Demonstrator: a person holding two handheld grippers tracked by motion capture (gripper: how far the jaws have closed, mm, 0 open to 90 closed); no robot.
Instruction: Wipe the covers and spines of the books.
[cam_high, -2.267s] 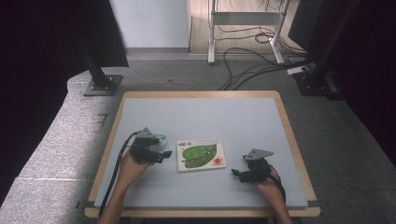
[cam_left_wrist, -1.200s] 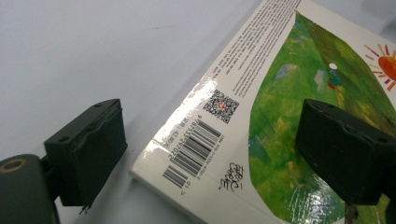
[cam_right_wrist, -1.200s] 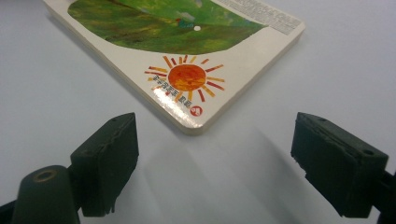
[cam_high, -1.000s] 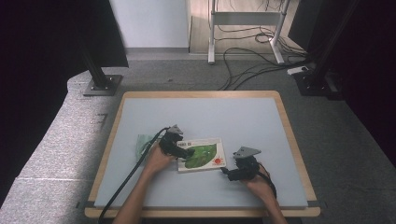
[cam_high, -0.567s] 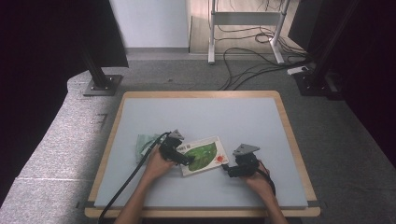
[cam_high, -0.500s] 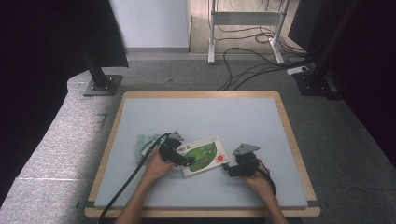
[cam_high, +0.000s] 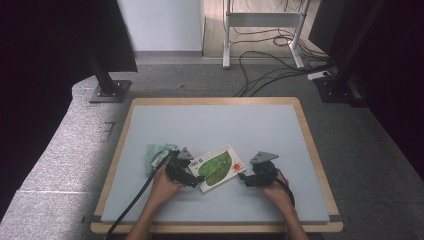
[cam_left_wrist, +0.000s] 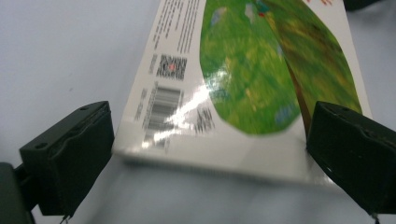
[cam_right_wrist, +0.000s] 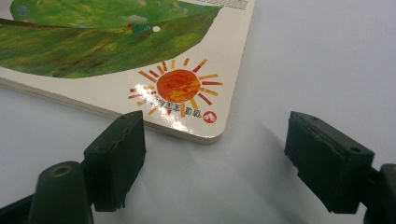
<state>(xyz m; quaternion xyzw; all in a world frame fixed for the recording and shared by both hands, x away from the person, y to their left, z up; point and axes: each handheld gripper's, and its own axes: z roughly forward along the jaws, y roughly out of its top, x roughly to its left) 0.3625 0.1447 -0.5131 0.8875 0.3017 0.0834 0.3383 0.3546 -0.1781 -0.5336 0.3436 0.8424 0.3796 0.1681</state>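
A board book (cam_high: 218, 168) lies flat, back cover up, near the front middle of the table (cam_high: 215, 120), slightly askew. The left claw (cam_high: 184, 172) sits at the book's left end, the right claw (cam_high: 248, 177) just off its right corner, each held in a hand (cam_high: 165, 186) coming in from the near edge. A crumpled green wrapper (cam_high: 156, 154) lies beside the left hand, apart from the book.

In the left gripper view the left claw stands spread wide, having just been opening; the book's (cam_left_wrist: 243, 84) barcode end lies in the gap between the pads, which do not press on it. In the right gripper view the right claw is spread too, its jaws either side of bare table just short of the rounded corner with the orange sun (cam_right_wrist: 180, 86); nothing is pinched.

The step in hand looks like lining up both claws to take hold of the book. Next, each claw likely needs to slide a pad under an edge, since the book lies flat on the table, then close on the cover. The glossy cover may slip, and a push could skate the book away rather than lift it.
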